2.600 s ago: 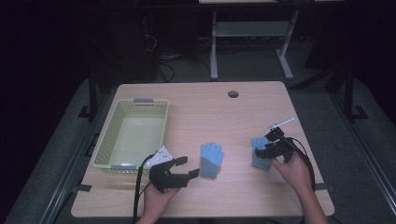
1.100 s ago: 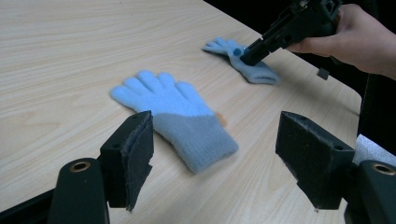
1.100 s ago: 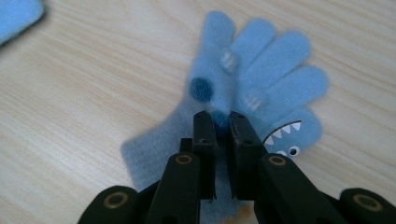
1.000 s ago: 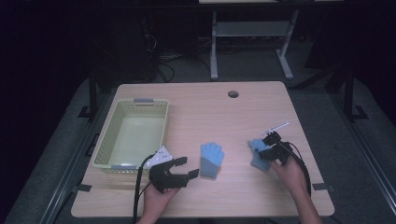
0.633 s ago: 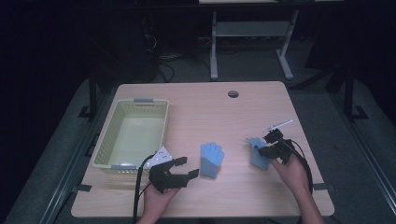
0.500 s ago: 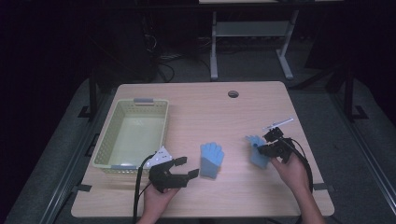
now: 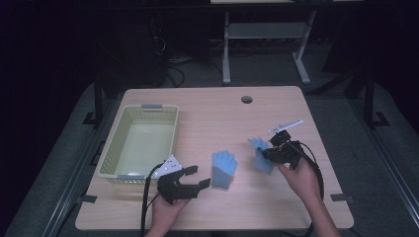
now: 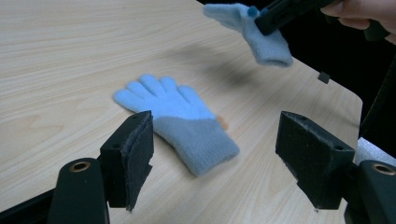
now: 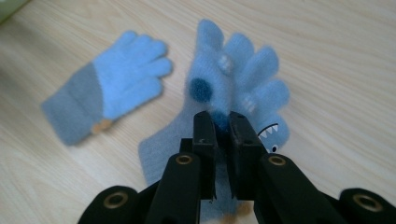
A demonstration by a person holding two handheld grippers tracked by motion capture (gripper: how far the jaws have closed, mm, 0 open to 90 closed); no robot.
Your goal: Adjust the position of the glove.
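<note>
Two light blue gloves. One glove (image 7: 224,168) with a grey cuff lies flat on the table middle (image 8: 180,119) (image 9: 105,95). My left gripper (image 7: 190,181) rests open just left of it, its jaws wide apart in the left gripper view (image 8: 215,163) with the cuff between and ahead of them. The second glove (image 7: 259,154) (image 9: 233,88), with dark spots and a toothy face, hangs lifted off the table. My right gripper (image 7: 268,152) (image 9: 220,121) is shut on its middle. That held glove (image 8: 250,28) hangs above the table in the left gripper view.
A pale yellow-green basket (image 7: 113,153) stands at the table's left, beside my left hand. A round cable hole (image 7: 246,99) sits near the far edge. A table frame (image 7: 262,34) stands on the floor behind.
My right gripper has carried the held glove a little leftward, toward the glove on the table. The left gripper and the flat glove have stayed put.
</note>
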